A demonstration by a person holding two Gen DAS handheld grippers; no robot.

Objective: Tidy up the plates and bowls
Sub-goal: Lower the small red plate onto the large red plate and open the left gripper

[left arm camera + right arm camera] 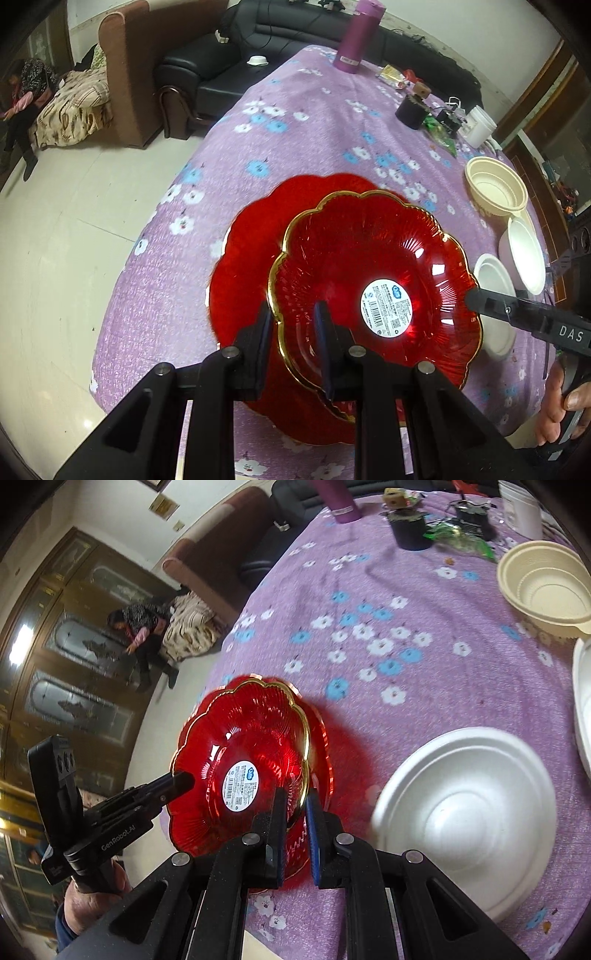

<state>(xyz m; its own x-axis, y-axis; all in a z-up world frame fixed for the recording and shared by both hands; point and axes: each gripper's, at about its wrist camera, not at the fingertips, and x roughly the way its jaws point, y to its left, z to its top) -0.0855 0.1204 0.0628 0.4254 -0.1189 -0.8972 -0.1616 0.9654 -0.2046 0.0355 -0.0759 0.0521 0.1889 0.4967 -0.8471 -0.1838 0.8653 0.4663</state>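
Top plate: red scalloped plate (373,280) with gold rim and a sticker, held tilted over a second red plate (243,258) that lies on the table (295,122) near its left edge.
Left gripper (293,332): fingers straddle the top plate's rim, one outside, one inside; they look clamped on it.
Right gripper (297,812): grips the opposite rim the same way, fingers close on either side of the gold edge.
Bowls: a white bowl (465,812) sits upside down just right of the plates; a second white bowl (524,254) and a cream bowl (496,188) stand further along the right edge.
Risk, slip: rim is thin, glossy and wavy; uneven pull between the two hands could likely twist it free.
Risk, chip: lowered tilted, the gold edge may strike the lower plate.
Risk, misfit: scallops not lined up could leave the stack rocking.
Risk, knock: the right gripper swinging wide may bump the upturned bowl.
Risk, edge: a shove leftward might push the lower plate off the table.
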